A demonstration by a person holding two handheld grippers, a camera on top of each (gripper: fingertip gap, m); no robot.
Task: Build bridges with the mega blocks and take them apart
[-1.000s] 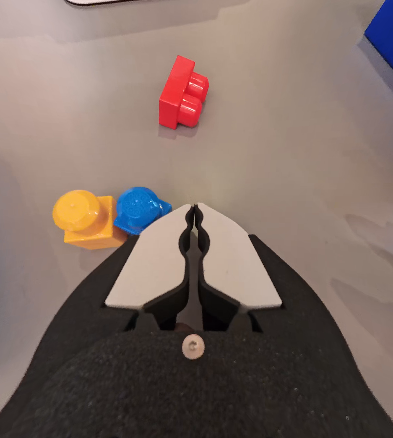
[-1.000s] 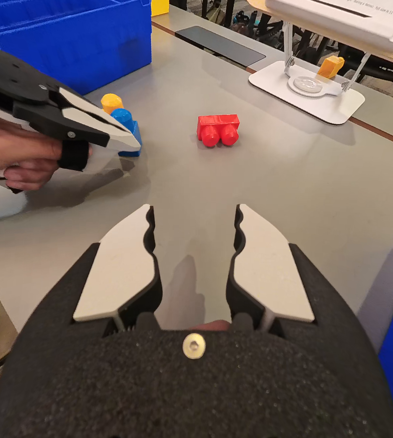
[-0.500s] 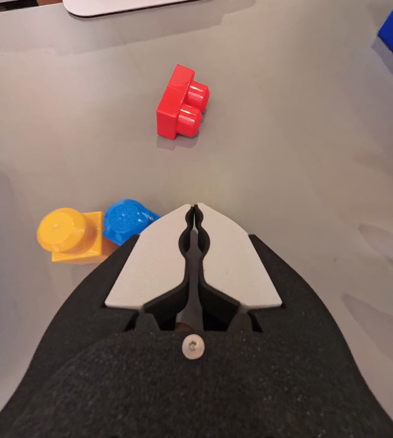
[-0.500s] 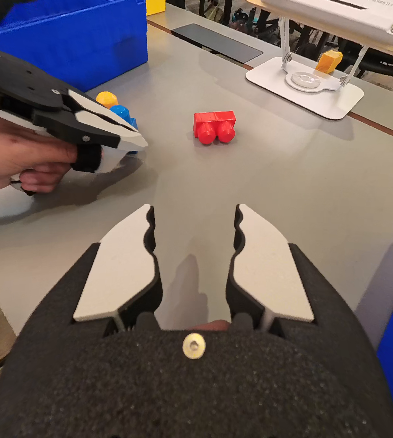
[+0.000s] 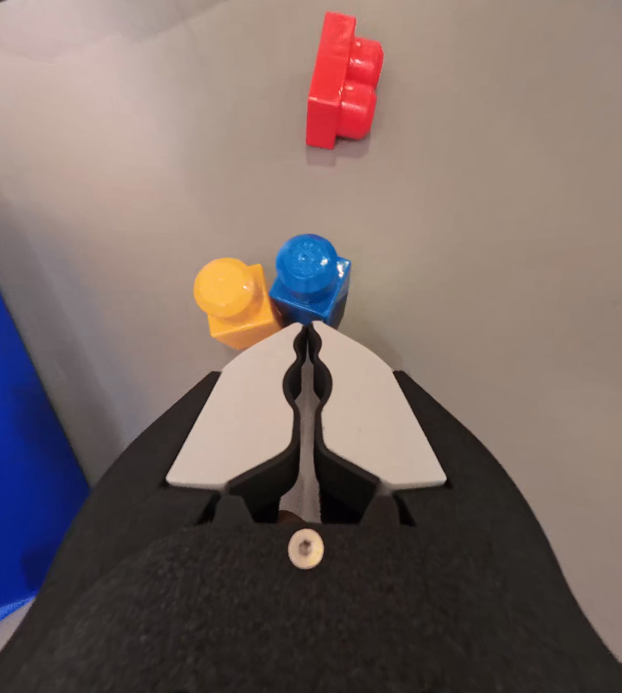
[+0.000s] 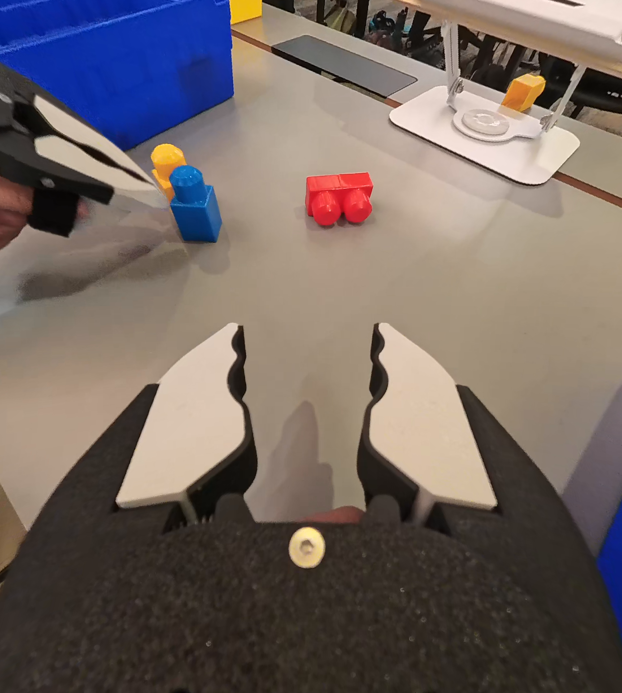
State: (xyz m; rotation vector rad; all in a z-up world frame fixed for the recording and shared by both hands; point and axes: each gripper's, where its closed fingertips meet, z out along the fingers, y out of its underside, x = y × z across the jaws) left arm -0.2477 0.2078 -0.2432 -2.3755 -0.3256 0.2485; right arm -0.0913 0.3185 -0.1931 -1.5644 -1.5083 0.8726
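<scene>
On the grey table (image 6: 433, 285), three mega blocks are present. The blue block (image 5: 311, 283) and the yellow block (image 5: 234, 300) stand upright, side by side and touching, each with one stud on top. The red block (image 5: 341, 80), a two-stud piece, lies on its side well apart from the pair, studs horizontal. The left gripper (image 5: 307, 328) has its jaws clenched together, holding nothing, tips just beside the two upright blocks; whether the tips touch them cannot be determined. The right gripper (image 6: 307, 328) has its jaws released and spread wide, empty, over bare table, near none of the blocks. A blue bin (image 6: 114, 63) stands behind the pair. A white stand (image 6: 485, 129) sits at the far edge.
</scene>
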